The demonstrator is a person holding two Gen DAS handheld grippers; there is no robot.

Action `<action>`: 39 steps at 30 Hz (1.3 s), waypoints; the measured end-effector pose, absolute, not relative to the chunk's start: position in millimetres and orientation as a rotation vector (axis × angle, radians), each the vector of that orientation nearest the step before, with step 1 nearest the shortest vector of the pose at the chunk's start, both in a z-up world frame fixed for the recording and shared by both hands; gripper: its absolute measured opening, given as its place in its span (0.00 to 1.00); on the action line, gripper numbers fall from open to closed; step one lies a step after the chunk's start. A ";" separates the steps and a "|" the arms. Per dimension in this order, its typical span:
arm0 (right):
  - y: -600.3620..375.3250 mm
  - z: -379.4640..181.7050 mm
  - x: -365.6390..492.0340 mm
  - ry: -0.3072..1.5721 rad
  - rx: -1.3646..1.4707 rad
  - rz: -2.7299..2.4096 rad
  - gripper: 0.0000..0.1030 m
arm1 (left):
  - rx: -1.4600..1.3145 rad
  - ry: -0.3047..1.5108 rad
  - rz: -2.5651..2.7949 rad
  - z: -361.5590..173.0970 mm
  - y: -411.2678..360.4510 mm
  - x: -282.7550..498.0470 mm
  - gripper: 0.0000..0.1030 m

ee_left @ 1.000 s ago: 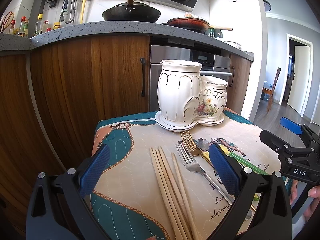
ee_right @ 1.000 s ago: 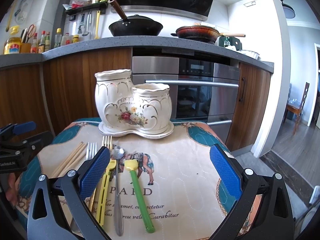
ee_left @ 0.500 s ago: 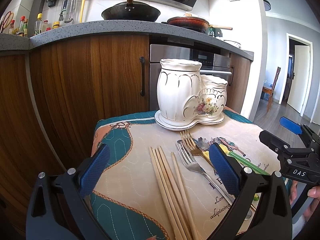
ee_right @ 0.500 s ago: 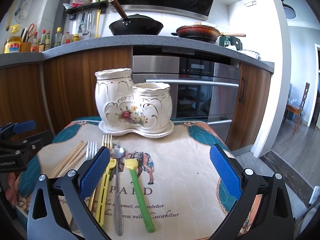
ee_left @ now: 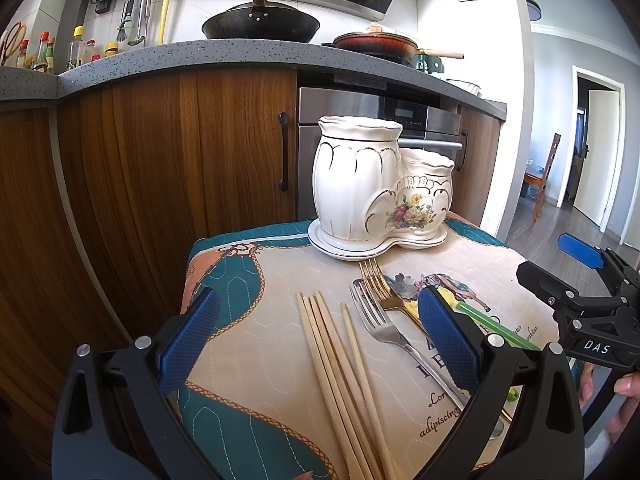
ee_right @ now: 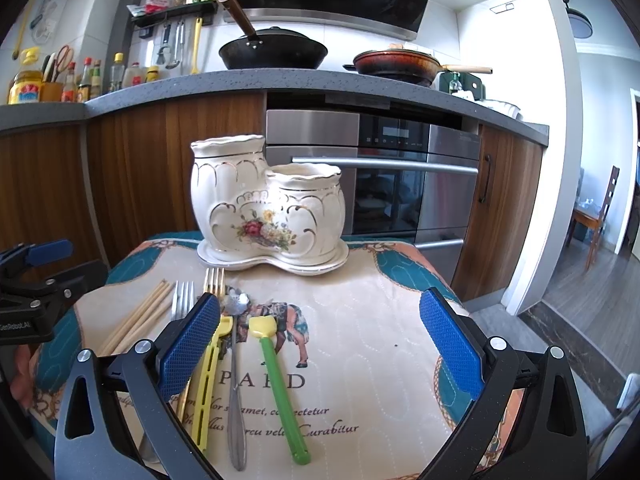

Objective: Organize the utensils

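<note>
A white ceramic two-pot utensil holder [ee_left: 380, 196] [ee_right: 264, 208] with a flower print stands at the far side of a small cloth-covered table [ee_left: 248, 264]. In front of it lie several wooden chopsticks [ee_left: 340, 364] [ee_right: 140, 316], a silver fork [ee_left: 384, 328] [ee_right: 182, 304], a gold fork [ee_left: 378, 284] [ee_right: 214, 280], a yellow-handled utensil [ee_right: 206, 380], a metal spoon [ee_right: 236, 364] and a green-handled utensil [ee_right: 278, 376]. My left gripper [ee_left: 320, 336] is open above the chopsticks and silver fork. My right gripper [ee_right: 320, 340] is open above the cloth, right of the green handle.
Wooden kitchen cabinets [ee_left: 160, 168] and a steel oven [ee_right: 400, 184] stand right behind the table. A wok [ee_right: 272, 52] and a pan [ee_right: 396, 64] sit on the counter above. Open floor and a doorway [ee_left: 596, 152] lie to the right.
</note>
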State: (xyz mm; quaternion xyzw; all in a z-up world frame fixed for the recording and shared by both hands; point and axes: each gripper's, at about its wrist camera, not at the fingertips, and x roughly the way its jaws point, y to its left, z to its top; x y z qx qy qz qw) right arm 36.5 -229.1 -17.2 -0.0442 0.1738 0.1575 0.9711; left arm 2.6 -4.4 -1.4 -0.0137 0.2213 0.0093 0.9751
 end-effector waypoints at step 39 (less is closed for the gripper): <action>-260.8 -22.0 56.9 0.421 0.058 0.260 0.96 | 0.033 0.530 0.059 -5.7 -6.9 11.2 0.95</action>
